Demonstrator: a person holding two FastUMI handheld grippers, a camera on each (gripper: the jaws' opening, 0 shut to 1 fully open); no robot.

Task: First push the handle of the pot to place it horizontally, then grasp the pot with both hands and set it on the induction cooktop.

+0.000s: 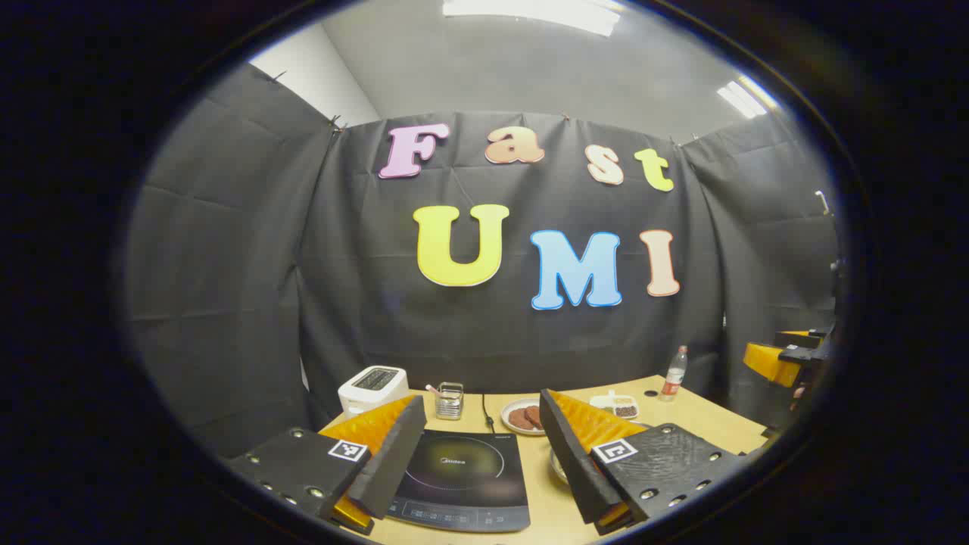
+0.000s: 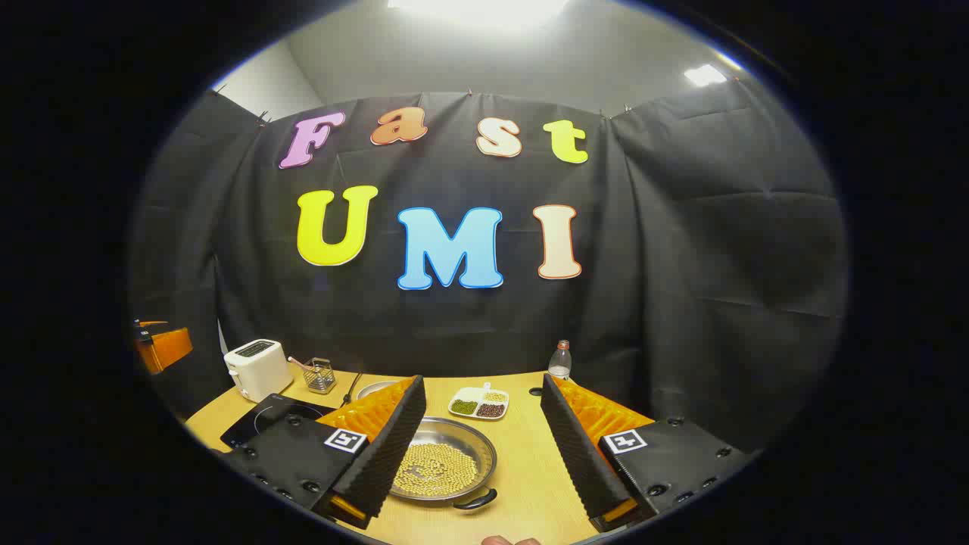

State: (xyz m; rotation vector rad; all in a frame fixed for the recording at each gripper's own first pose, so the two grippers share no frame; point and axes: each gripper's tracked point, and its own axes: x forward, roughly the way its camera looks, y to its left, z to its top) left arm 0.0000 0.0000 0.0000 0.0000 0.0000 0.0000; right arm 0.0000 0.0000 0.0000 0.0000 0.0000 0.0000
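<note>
A shallow silver pot [image 2: 447,462] filled with pale beans sits on the wooden table in the right gripper view. One black loop handle [image 2: 477,499] shows at its near rim. My right gripper [image 2: 481,386] hovers open just above and in front of it, and its left finger hides the pot's left edge. The black induction cooktop [image 1: 462,469] lies flat below my left gripper [image 1: 481,403], which is open and holds nothing. The cooktop [image 2: 261,420] lies to the left of the pot. My right gripper [image 1: 787,356] also appears far off at the right.
Along the back of the table [image 2: 530,484] stand a white toaster [image 1: 372,387], a wire basket [image 1: 449,401], a plate of cookies [image 1: 522,416], a small divided dish [image 2: 478,405] and a bottle [image 2: 560,361]. The cooktop's cord [image 1: 487,412] runs toward the wall.
</note>
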